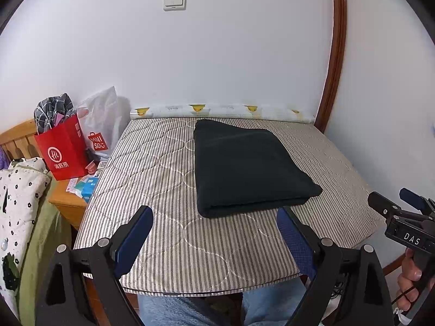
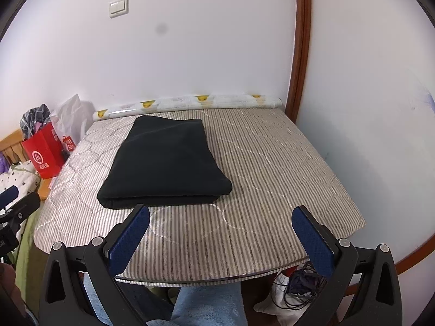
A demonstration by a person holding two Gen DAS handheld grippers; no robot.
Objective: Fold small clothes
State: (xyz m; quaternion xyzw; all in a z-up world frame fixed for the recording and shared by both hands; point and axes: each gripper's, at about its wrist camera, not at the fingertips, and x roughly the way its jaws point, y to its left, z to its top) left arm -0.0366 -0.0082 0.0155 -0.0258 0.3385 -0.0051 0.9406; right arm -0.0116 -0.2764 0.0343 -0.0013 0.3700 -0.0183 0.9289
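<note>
A dark, nearly black garment (image 1: 244, 165) lies folded into a thick rectangle on the striped quilted table top (image 1: 152, 174); in the right wrist view the same garment (image 2: 165, 163) sits left of centre on the table top (image 2: 285, 168). My left gripper (image 1: 214, 241) hangs open over the near table edge, just short of the garment's front fold, nothing between its blue pads. My right gripper (image 2: 221, 240) is open too, near the front edge, to the right of the garment's near corner. The right gripper (image 1: 397, 198) also shows at the far right of the left wrist view, held by a hand (image 1: 410, 285).
A red paper bag (image 1: 64, 149) and a white plastic bag (image 1: 102, 125) stand on a wooden bedside stand (image 1: 69, 206) to the left. A rolled duck-print sheet (image 1: 223, 110) lies along the wall behind the table. Cables (image 2: 299, 285) lie under the table's right side. A person's blue-clad legs (image 1: 217, 307) are below.
</note>
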